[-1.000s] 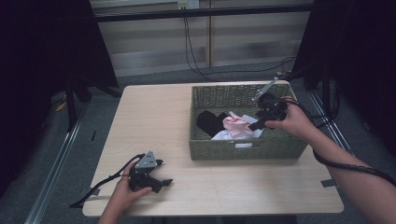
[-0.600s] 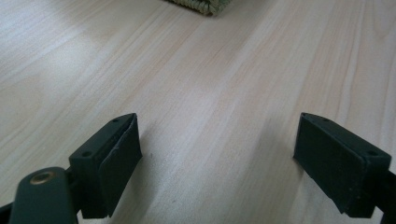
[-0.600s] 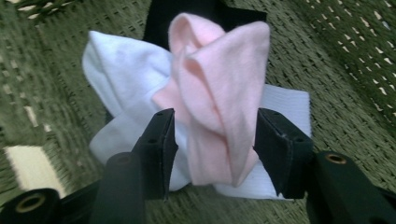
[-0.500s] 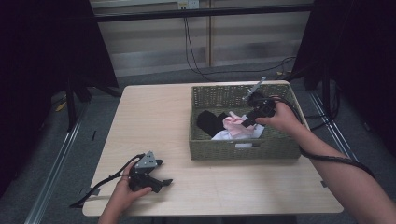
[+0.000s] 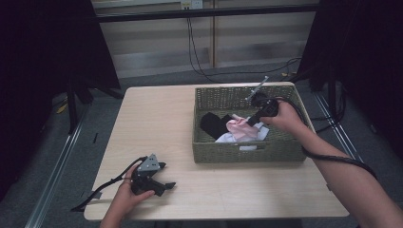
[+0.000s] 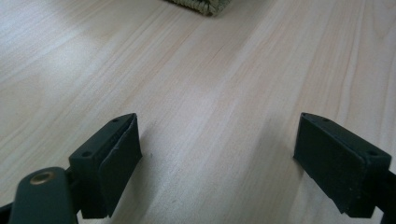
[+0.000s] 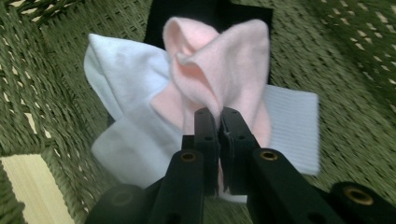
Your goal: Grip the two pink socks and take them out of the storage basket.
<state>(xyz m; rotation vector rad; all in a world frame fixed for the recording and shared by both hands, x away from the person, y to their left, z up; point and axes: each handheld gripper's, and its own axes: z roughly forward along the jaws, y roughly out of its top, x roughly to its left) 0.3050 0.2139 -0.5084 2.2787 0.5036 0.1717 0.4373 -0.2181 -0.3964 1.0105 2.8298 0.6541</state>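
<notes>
Two tongs: right (image 7: 219,116) pinching pink cloth (image 7: 224,70) in basket (image 5: 247,149); left (image 6: 233,149) gaping over table (image 6: 210,84).

A woven basket (image 5: 247,151) sits on the right half of the table (image 5: 157,114), toward its far edge. Inside it, a sock (image 7: 219,79) lies on top of other folded cloths (image 7: 126,107). The right gripper (image 7: 218,116) reaches into the basket and pinches that sock. The left gripper (image 5: 161,179) rests on the table's near left part, well apart from the basket.

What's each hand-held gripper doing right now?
Left hand-held gripper: open, holding nothing, low over the table.
Right hand-held gripper: closed on the pink cloth in the basket.
</notes>
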